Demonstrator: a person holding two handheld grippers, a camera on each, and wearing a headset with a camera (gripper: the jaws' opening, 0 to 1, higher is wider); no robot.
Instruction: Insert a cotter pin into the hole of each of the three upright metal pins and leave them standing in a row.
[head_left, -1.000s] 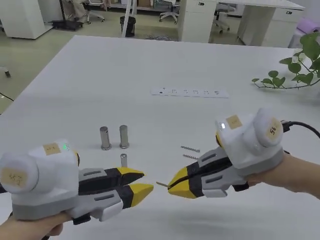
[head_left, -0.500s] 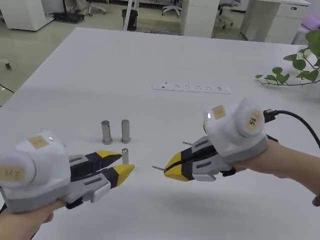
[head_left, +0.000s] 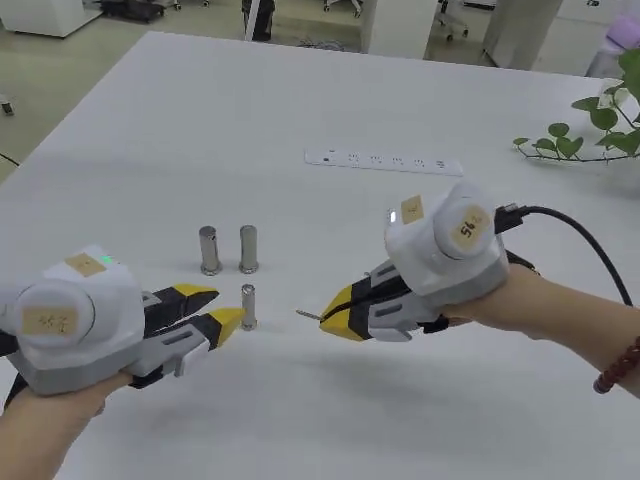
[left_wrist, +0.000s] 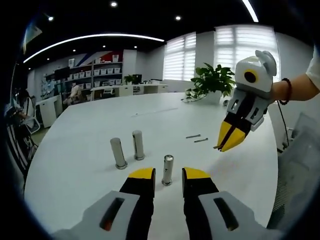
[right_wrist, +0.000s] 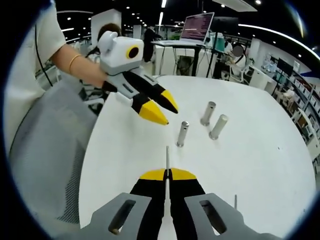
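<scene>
Three upright metal pins stand on the white table: two side by side and a shorter-looking one in front. My left gripper is open, its yellow tips just left of the front pin, which stands between and just beyond the jaws. My right gripper is shut on a thin cotter pin, whose free end points left at the front pin, a short gap away. The right gripper view shows the cotter pin aimed toward that pin. Two loose cotter pins lie on the table.
A white power strip lies farther back on the table. A green plant reaches in at the far right. A black cable trails from the right gripper. A person sits at a desk in the background.
The left gripper has moved forward until its tips flank the front pin. The right gripper has carried the cotter pin leftward, closer to that pin.
</scene>
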